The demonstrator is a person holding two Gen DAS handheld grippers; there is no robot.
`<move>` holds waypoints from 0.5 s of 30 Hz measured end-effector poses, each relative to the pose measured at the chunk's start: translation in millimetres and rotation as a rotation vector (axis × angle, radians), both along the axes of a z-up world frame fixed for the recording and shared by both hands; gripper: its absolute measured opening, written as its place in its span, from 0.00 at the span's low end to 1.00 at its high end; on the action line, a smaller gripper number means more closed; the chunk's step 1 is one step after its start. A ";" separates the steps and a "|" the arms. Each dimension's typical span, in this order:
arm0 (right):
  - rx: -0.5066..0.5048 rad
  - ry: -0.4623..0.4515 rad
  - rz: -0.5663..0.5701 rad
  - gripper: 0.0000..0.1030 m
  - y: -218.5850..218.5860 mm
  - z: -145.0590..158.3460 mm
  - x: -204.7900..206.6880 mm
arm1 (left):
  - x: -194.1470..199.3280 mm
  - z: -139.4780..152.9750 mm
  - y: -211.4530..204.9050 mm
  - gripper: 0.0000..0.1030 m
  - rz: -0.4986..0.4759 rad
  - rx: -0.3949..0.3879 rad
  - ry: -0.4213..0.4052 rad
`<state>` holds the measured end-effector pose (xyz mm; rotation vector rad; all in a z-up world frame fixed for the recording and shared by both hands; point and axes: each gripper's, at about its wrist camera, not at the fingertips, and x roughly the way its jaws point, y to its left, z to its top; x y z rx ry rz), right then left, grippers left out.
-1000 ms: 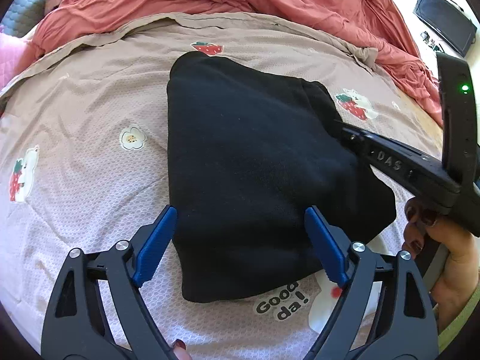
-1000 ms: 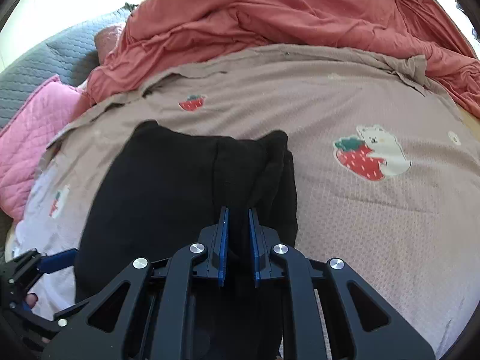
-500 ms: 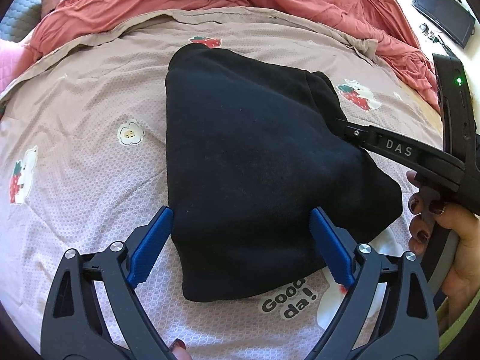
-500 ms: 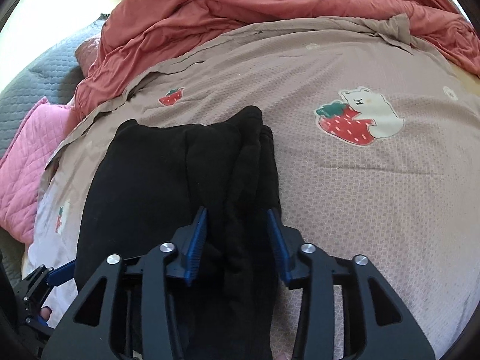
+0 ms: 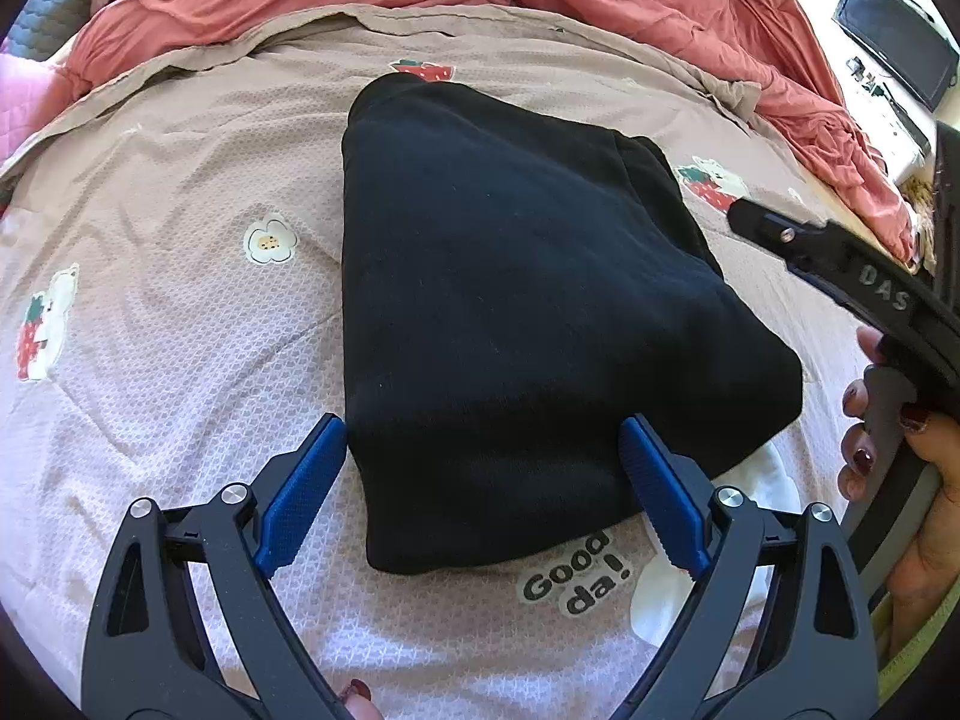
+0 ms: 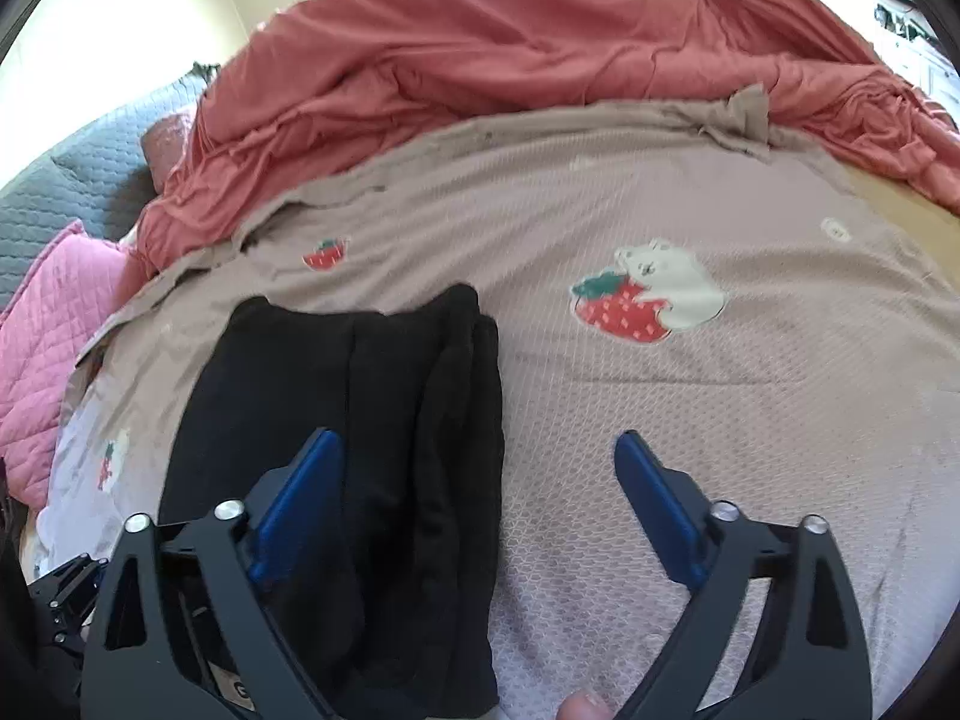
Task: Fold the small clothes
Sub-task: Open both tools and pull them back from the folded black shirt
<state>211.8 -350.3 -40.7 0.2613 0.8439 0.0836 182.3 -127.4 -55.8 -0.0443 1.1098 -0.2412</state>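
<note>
Both claws gape wide, the left gripper (image 5: 483,468) straddling the near end of one folded black garment (image 5: 528,312) on the bedsheet (image 5: 180,228) printed "Good da!", the right gripper (image 6: 480,504) marked "DAS", one red blanket (image 6: 510,42) beyond.

A folded black garment (image 6: 354,420) lies flat on a beige bedsheet (image 6: 750,396) printed with strawberries and bears. The right gripper (image 6: 480,492) hangs over the garment's right edge, its blue-padded jaws spread wide: the left pad sits above the black cloth, the right pad above bare sheet just beside it. Beyond the garment a rumpled coral duvet (image 6: 510,42) is heaped. To the garment's left lies a pink quilted pillow (image 6: 54,324).
</note>
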 end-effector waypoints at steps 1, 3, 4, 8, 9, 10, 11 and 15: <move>-0.003 -0.012 -0.004 0.92 -0.3 2.8 -2.4 | -1.4 1.7 -0.2 0.83 -0.001 0.001 -0.003; -0.017 -0.046 -0.016 0.93 -0.5 10.0 -9.2 | -2.6 4.9 -0.1 0.83 -0.003 0.003 -0.008; -0.017 -0.066 -0.017 0.94 -0.6 14.3 -12.8 | -3.4 7.0 0.2 0.85 -0.003 0.007 -0.012; -0.033 -0.169 -0.028 0.95 0.6 35.7 -31.8 | -6.3 17.0 2.6 0.88 0.001 0.015 -0.028; -0.040 -0.193 -0.030 0.95 1.8 41.3 -35.0 | -7.4 19.7 3.6 0.90 0.004 0.017 -0.031; -0.049 -0.219 -0.030 0.95 2.7 47.1 -40.1 | -8.6 22.4 4.5 0.91 0.006 0.018 -0.034; -0.056 -0.248 -0.030 0.95 3.5 53.2 -46.3 | -10.0 24.9 5.2 0.91 0.007 0.019 -0.038; -0.066 -0.318 -0.033 0.95 5.2 68.8 -67.1 | -17.0 37.1 9.4 0.91 0.014 0.032 -0.059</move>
